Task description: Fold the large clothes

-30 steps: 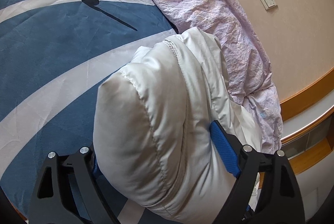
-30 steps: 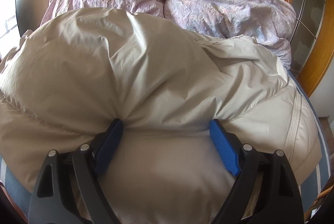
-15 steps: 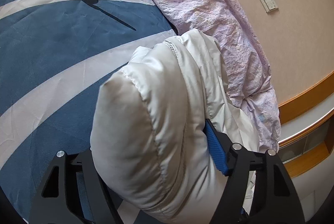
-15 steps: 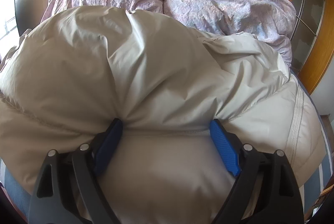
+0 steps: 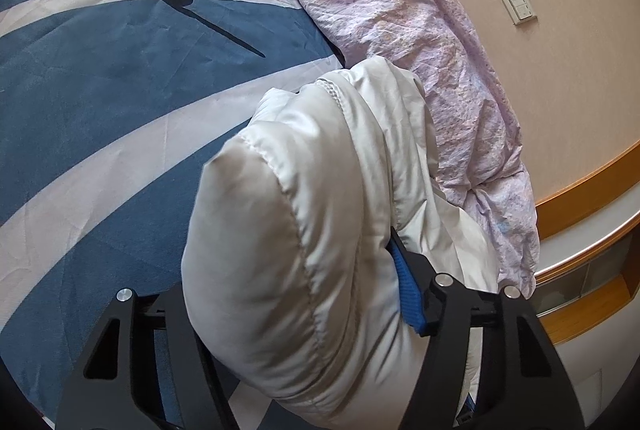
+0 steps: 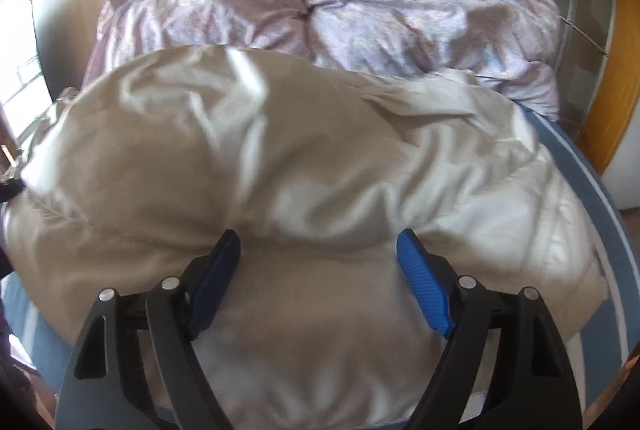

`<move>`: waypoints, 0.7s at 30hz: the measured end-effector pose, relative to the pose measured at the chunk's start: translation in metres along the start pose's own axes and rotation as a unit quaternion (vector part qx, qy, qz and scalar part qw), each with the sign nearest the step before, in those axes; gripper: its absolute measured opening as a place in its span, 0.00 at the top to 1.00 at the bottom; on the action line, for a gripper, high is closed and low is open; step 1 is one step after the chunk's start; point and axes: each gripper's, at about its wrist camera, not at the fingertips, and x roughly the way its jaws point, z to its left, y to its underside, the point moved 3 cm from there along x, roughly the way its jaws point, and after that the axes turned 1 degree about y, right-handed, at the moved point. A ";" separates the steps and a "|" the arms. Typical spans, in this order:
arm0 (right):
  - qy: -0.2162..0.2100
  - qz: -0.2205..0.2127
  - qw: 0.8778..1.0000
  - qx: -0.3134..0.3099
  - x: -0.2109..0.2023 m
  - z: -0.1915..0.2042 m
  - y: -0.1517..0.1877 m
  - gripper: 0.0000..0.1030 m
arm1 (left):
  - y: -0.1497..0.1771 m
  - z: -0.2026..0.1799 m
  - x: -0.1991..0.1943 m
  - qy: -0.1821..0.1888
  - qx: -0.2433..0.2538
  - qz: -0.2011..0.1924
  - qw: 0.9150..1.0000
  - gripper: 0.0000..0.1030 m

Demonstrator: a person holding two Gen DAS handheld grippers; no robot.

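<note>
Jacket (image 5: 280,250) bunched between my closing left tongs (image 5: 304,294) and right tongs (image 6: 320,270); both grasp it; next, fold over.

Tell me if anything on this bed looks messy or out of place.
The lilac duvet lies crumpled in a heap against the wall instead of spread flat, crowding the puffy white jacket lying bunched on the blue and white bedspread. Nothing looks spilled or damaged.
</note>
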 end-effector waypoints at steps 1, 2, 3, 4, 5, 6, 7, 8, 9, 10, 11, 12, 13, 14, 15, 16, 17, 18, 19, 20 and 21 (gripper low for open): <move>0.001 0.001 1.000 -0.014 0.001 0.009 0.001 0.22 | 0.000 -0.001 0.000 0.000 0.002 -0.001 1.000 0.39; 0.019 0.007 0.999 -0.036 0.006 0.018 0.002 0.22 | 0.000 -0.002 -0.001 0.000 0.007 -0.001 1.000 0.41; 0.029 0.013 0.998 -0.047 0.011 0.022 0.003 0.21 | 0.001 -0.005 -0.002 0.002 0.014 -0.003 1.000 0.45; 0.029 0.022 0.998 -0.050 0.017 0.023 0.004 0.20 | 0.001 -0.010 -0.004 0.003 0.025 -0.006 1.000 0.50; 0.022 0.030 0.998 -0.044 0.021 0.020 0.004 0.20 | 0.001 -0.016 -0.007 0.006 0.039 -0.009 0.999 0.52; 0.018 0.036 0.998 -0.041 0.023 0.019 0.003 0.20 | 0.001 -0.021 -0.009 0.011 0.048 -0.011 0.999 0.55; 0.016 0.040 0.998 -0.042 0.025 0.019 0.003 0.19 | 0.000 -0.026 -0.011 0.017 0.054 -0.013 0.998 0.57; 0.016 0.040 0.998 -0.041 0.026 0.018 0.004 0.19 | -0.001 -0.032 -0.013 0.023 0.059 -0.014 0.998 0.58; 0.017 0.039 0.998 -0.040 0.026 0.019 0.005 0.19 | -0.001 -0.037 -0.015 0.030 0.064 -0.015 0.997 0.60; 0.016 0.038 0.998 -0.039 0.026 0.019 0.006 0.19 | -0.001 -0.044 -0.018 0.037 0.070 -0.018 0.997 0.61; 0.013 0.037 0.999 -0.035 0.027 0.018 0.006 0.19 | 0.000 -0.049 -0.021 0.043 0.076 -0.019 0.996 0.62; 0.009 0.037 0.999 -0.031 0.027 0.017 0.007 0.19 | 0.000 -0.057 -0.024 0.055 0.085 -0.021 0.995 0.62; 0.006 0.037 0.999 -0.028 0.028 0.016 0.008 0.19 | 0.001 -0.065 -0.027 0.065 0.092 -0.023 0.993 0.63; 0.004 0.038 0.999 -0.026 0.028 0.015 0.008 0.19 | 0.002 -0.072 -0.031 0.076 0.099 -0.024 0.992 0.63; 0.002 0.039 0.999 -0.025 0.028 0.014 0.009 0.19 | 0.003 -0.079 -0.032 0.085 0.102 -0.024 0.991 0.63; 0.000 0.040 0.999 -0.023 0.028 0.013 0.008 0.19 | 0.004 -0.084 -0.034 0.095 0.105 -0.025 0.990 0.63; -0.001 0.041 0.999 -0.021 0.028 0.011 0.008 0.19 | 0.004 -0.089 -0.036 0.108 0.107 -0.024 0.988 0.63; -0.002 0.040 0.999 -0.018 0.028 0.011 0.008 0.19 | 0.006 -0.093 -0.038 0.118 0.107 -0.023 0.987 0.63; -0.004 0.040 0.999 -0.016 0.028 0.011 0.008 0.19 | 0.006 -0.097 -0.039 0.129 0.107 -0.022 0.986 0.63; -0.005 0.040 0.999 -0.014 0.027 0.010 0.009 0.19 | 0.008 -0.101 -0.040 0.136 0.107 -0.021 0.985 0.63; -0.006 0.040 0.999 -0.010 0.027 0.009 0.010 0.19 | 0.009 -0.105 -0.041 0.147 0.108 -0.019 0.983 0.63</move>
